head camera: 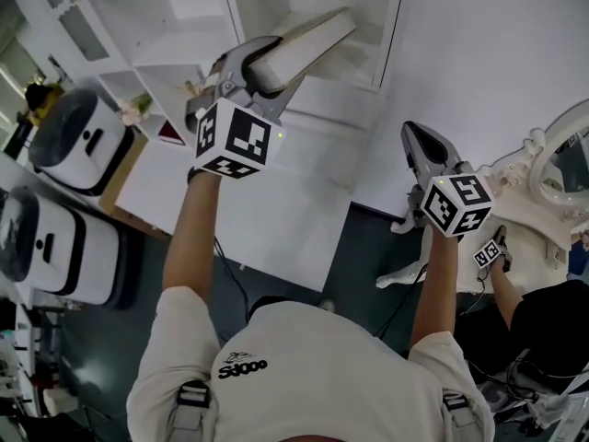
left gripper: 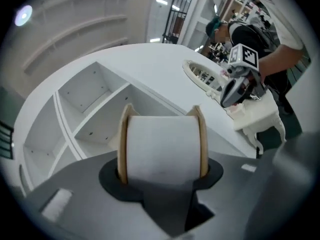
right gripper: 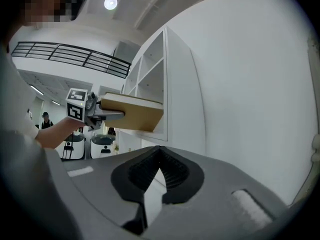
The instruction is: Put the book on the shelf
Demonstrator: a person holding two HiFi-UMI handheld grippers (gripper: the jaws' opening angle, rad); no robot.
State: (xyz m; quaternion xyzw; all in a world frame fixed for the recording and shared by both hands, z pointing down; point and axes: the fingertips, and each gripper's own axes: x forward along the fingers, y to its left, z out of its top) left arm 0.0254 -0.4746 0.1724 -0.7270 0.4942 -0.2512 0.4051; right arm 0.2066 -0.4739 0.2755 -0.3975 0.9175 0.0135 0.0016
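Observation:
The book (head camera: 308, 40) is thick, with tan covers and a white page edge. My left gripper (head camera: 262, 67) is shut on it and holds it out flat toward the white shelf (head camera: 166, 26). In the left gripper view the book (left gripper: 162, 149) fills the space between the jaws, with open shelf compartments (left gripper: 95, 109) just beyond it. In the right gripper view the book (right gripper: 132, 113) has its far end at the shelf's front edge (right gripper: 165, 84). My right gripper (head camera: 416, 136) hangs lower to the right, shut and holding nothing, its tips (right gripper: 159, 150) meeting.
Two white rounded machines (head camera: 78, 141) (head camera: 51, 242) stand on the floor at the left. A white ornate table (head camera: 534, 187) is at the right, with another person's arm (head camera: 515, 288) and a marker cube (head camera: 488, 254) beside it. A plain white wall panel (head camera: 479, 63) rises right of the shelf.

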